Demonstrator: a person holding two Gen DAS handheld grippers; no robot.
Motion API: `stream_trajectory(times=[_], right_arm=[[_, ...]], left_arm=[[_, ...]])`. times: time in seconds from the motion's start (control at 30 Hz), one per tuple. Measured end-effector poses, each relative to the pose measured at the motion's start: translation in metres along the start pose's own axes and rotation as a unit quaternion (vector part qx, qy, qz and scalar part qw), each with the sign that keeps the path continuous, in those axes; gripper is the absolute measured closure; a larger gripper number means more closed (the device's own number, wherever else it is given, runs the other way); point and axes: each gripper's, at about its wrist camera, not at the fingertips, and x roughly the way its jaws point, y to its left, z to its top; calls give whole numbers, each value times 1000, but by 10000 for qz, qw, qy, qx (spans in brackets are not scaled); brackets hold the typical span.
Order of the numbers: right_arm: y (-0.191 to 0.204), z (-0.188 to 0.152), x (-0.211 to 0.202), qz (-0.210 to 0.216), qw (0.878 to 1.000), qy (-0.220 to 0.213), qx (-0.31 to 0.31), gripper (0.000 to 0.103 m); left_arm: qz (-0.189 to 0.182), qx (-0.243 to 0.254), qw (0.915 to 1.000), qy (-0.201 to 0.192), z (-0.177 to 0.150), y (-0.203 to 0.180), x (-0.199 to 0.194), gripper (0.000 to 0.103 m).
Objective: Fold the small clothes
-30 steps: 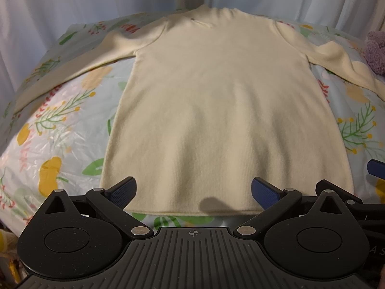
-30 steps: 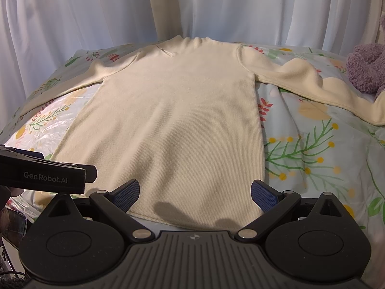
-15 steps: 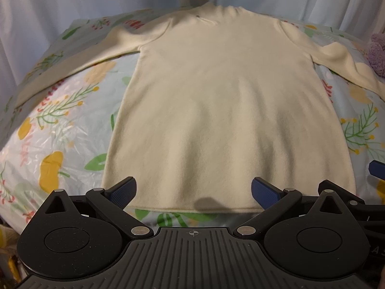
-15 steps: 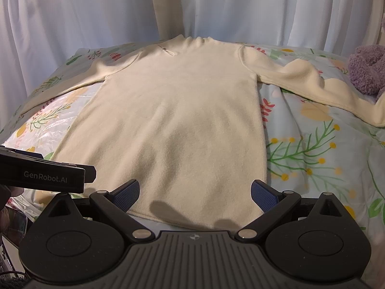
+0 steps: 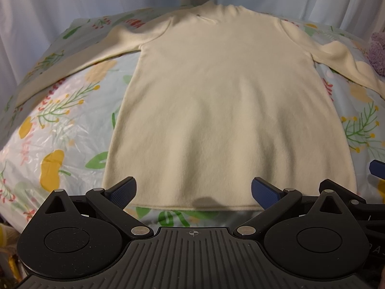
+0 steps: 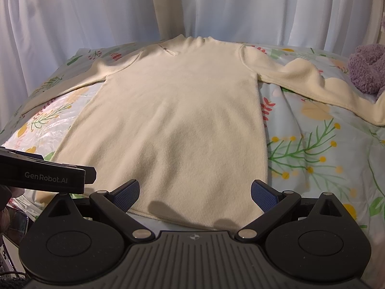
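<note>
Cream sweater (image 5: 228, 101) lies flat, face up, on floral bedspread (image 5: 60, 125), collar far, hem near me, both sleeves spread out sideways. I hold left gripper (image 5: 193, 191) and right gripper (image 6: 195, 192) over hem, jaws spread wide, nothing in either. Knit looks soft, light, limp; I judge it sags and stretches if lifted by one point. Best hold: pinch sleeve cuffs or hem corners, both layers together. Purple plush (image 6: 365, 69) sits by right sleeve.

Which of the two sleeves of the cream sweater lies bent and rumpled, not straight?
The sleeve on the right side of the sweater, reaching toward the purple plush. It has a hump and a bend; the other sleeve lies straight and flat.
</note>
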Motion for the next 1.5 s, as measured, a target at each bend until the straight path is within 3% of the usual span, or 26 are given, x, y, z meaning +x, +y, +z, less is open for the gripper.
stream_trajectory(times=[1.1,1.5], right_arm=[[-13,0,9,317,9992,139,184,4],[-33,4,20,761,9947,202,663,4]], left_arm=[[50,52,9997,218,1,-4,15,0],[-27,185,9993,335,14,-15,29,0]])
